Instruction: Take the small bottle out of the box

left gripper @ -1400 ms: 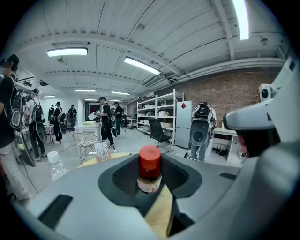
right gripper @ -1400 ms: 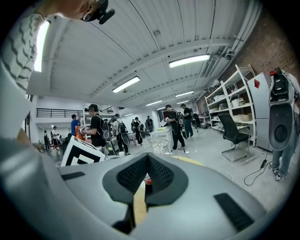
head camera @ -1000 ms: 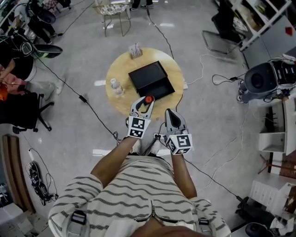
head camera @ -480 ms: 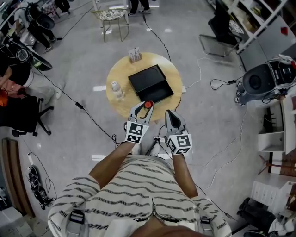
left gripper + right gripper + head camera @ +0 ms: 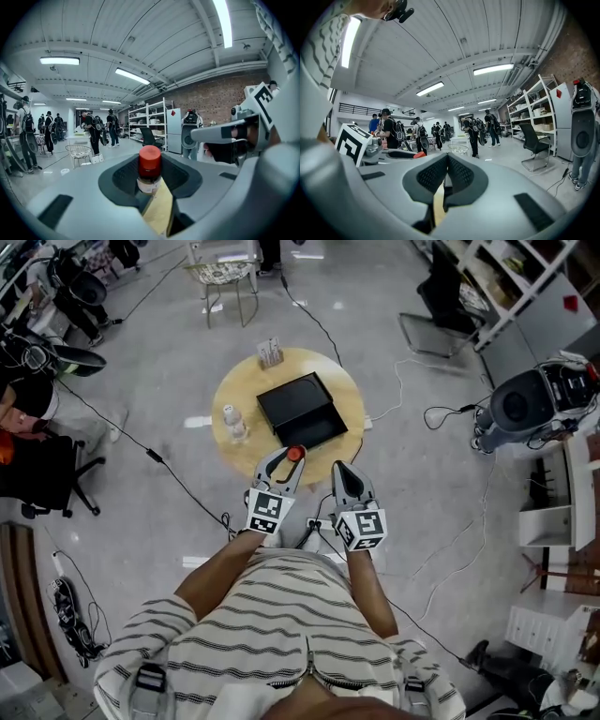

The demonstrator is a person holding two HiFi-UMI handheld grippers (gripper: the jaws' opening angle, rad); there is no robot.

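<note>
Left gripper [image 5: 284,461] clamped on the small bottle [image 5: 150,169]. Red cap up, long axis upright between the pads. Box [image 5: 298,409] lies ahead of the fingertips on the round table [image 5: 349,395]; bottle looks clear of it. Right gripper [image 5: 343,474] just beside, jaws closed, empty.
</note>
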